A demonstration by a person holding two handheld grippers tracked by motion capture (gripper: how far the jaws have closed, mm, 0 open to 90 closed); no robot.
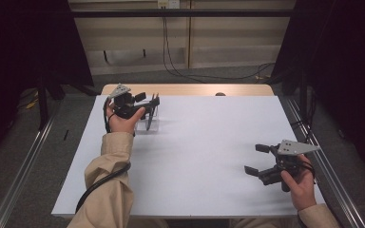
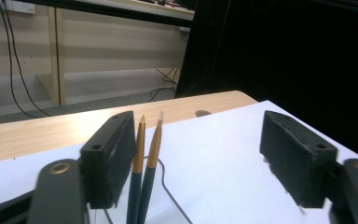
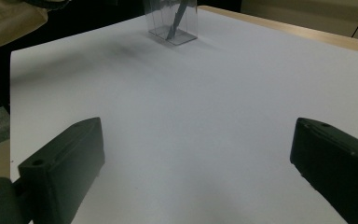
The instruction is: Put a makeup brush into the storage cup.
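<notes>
Two pencils [image 2: 145, 158] stand in the clear holder [image 1: 151, 121]; my left gripper [image 1: 148, 103] gapes around them, gripping nothing. My right gripper [image 1: 257, 159] waits open, empty. Placing looks done; withdrawal remains.

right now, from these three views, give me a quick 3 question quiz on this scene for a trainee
1. True or false: the left gripper is clamped on the two pencils.
2. What do the pencils stand in? A) a clear holder B) a metal mug C) a cardboard box
3. Fill the gap: the right gripper hovers with open jaws over the bare white ____.

Key
1. False. Its jaws stand apart, with the pencils beside one pad, not pinched between both.
2. A, the clear holder at the far left of the table.
3. Table.
</notes>
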